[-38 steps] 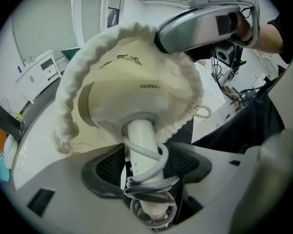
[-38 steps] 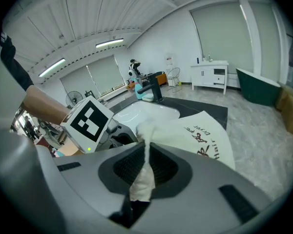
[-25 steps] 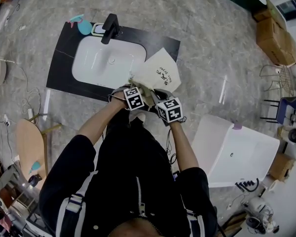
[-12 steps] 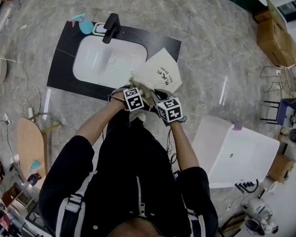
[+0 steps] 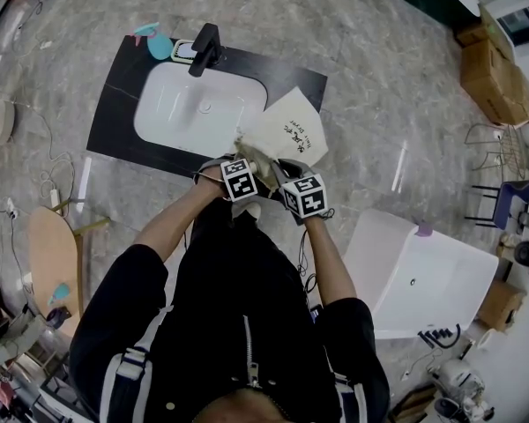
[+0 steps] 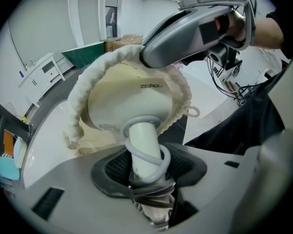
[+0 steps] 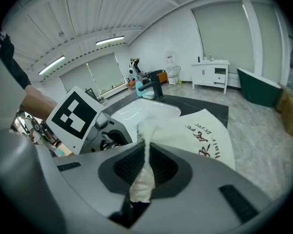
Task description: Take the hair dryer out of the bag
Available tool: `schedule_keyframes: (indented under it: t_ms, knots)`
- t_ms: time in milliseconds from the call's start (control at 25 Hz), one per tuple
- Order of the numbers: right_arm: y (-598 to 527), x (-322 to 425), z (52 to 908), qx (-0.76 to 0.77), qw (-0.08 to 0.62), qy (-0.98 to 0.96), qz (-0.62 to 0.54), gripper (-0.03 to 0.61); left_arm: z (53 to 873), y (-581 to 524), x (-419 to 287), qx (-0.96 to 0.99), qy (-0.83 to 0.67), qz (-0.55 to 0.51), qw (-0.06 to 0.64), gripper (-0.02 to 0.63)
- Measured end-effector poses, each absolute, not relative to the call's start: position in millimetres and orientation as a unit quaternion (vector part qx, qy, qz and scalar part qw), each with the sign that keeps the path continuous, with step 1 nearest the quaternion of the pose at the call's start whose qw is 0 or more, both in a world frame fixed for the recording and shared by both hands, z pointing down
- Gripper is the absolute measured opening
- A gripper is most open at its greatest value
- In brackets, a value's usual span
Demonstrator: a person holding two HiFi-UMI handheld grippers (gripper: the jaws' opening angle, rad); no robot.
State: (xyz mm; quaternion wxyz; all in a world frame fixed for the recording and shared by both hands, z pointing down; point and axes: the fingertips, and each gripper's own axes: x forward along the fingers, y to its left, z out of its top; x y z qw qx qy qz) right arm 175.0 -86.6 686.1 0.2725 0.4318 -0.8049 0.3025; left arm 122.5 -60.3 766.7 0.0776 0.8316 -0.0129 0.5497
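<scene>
Your left gripper (image 6: 149, 189) is gripping the hair dryer (image 6: 132, 99) by its handle (image 6: 142, 145). The jaws are standing fairly wide, closed on that thick handle, with the grey cord (image 6: 156, 162) looping around it just above the pads. The dryer's cream body is sitting in the mouth of the bag (image 5: 286, 130), and the frilled rim (image 6: 80, 99) is curling around it at left and over the top.

Your right gripper (image 7: 139, 189) is pinching a bunched strip of the bag's cloth, its jaws nearly together. In the left gripper view it is showing at the upper right, just above the dryer body.

In the head view both grippers are meeting near the frame's middle, at the lower edge of the black slab (image 5: 115, 113). The bag is stretching up and right from them, over the slab's right end beside the white basin (image 5: 198, 108). The faucet (image 5: 204, 49) is standing well apart, at the basin's upper rim. Bare stone floor (image 5: 379, 104) is lying to the right of the slab, and a white tub (image 5: 423, 271) is sitting at lower right, near your right elbow.
</scene>
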Motion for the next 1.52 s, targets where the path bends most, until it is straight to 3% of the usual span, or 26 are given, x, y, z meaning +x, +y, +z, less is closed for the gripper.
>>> schedule_keyframes:
  t_ms: [1520]
  knots:
    - [-80.7,163.5,718.0,0.432,0.302,-0.788,0.318,0.043,750.7,-39.6,35.2,0.841,-0.083,0.515,0.142,0.221]
